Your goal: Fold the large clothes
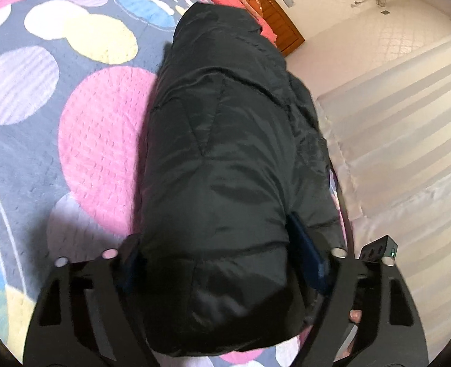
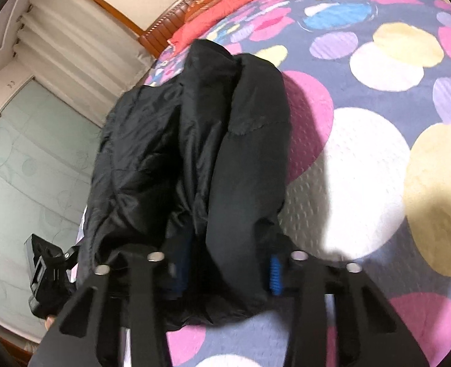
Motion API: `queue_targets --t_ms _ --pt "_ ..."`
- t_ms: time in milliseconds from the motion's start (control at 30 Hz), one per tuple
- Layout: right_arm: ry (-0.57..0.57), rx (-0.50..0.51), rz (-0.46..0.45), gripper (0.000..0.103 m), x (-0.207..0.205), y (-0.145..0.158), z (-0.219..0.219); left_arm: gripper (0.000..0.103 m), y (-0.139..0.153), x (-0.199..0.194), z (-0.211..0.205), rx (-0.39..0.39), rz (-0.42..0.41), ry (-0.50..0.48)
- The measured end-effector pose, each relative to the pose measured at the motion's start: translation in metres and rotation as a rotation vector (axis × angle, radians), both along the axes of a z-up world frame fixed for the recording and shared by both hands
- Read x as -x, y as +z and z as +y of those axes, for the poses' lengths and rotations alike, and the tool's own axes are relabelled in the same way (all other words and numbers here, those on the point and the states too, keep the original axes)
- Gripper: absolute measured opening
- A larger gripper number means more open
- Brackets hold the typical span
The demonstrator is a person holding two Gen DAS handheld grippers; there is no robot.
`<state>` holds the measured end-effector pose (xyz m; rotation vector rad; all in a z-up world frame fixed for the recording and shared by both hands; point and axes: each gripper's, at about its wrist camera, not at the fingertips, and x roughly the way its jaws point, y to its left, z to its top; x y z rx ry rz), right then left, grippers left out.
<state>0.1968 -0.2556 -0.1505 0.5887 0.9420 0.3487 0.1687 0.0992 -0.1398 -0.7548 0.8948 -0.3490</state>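
Note:
A black padded jacket (image 1: 225, 140) lies bunched lengthwise on a bed with a quilt of coloured circles (image 1: 72, 122). My left gripper (image 1: 222, 263) is shut on the near end of the jacket, with thick fabric filling the space between its blue pads (image 1: 305, 257). In the right wrist view the same jacket (image 2: 195, 153) hangs in folds. My right gripper (image 2: 228, 270) is shut on another bunch of its fabric, between blue pads (image 2: 276, 273). The other gripper's body (image 2: 45, 272) shows at the left edge.
The bed's edge runs along the jacket's side, with pale curtains (image 1: 408, 140) and floor beyond. A red pillow (image 2: 225, 9) and a wooden headboard (image 2: 176, 15) are at the far end. The quilt (image 2: 378, 153) spreads wide on the other side.

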Motion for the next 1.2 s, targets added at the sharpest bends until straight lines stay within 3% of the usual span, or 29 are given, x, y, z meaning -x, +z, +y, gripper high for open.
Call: queue_targets --t_ms 167,433,667,800,933,1067,1200 --pt "0.016 -0.011 -0.011 0.033 0.020 -0.004 -0.001 0.069 0.001 0.018 0.003 -0.034 -0.004 -0.002" --pt "0.016 -0.019 -0.021 0.033 0.016 -0.008 -0.007 0.070 -0.002 0.018 0.006 -0.044 -0.016 0.008" --pt "-0.011 0.016 -0.020 0.061 0.028 0.004 -0.015 0.080 0.002 0.026 0.011 0.012 0.012 0.034" --pt "-0.034 0.068 -0.057 0.068 0.033 0.024 -0.028 0.082 0.010 0.031 0.022 0.020 -0.008 0.045" --pt "-0.083 0.039 -0.070 0.069 0.014 0.032 -0.037 0.085 0.018 0.016 0.029 -0.004 -0.036 0.083" --pt "-0.060 -0.016 -0.053 0.069 -0.025 0.029 -0.030 0.085 0.017 -0.014 0.024 -0.023 -0.016 0.078" --pt "-0.075 0.033 -0.039 0.064 -0.053 0.023 -0.015 0.085 0.018 -0.031 0.009 -0.074 0.005 0.066"
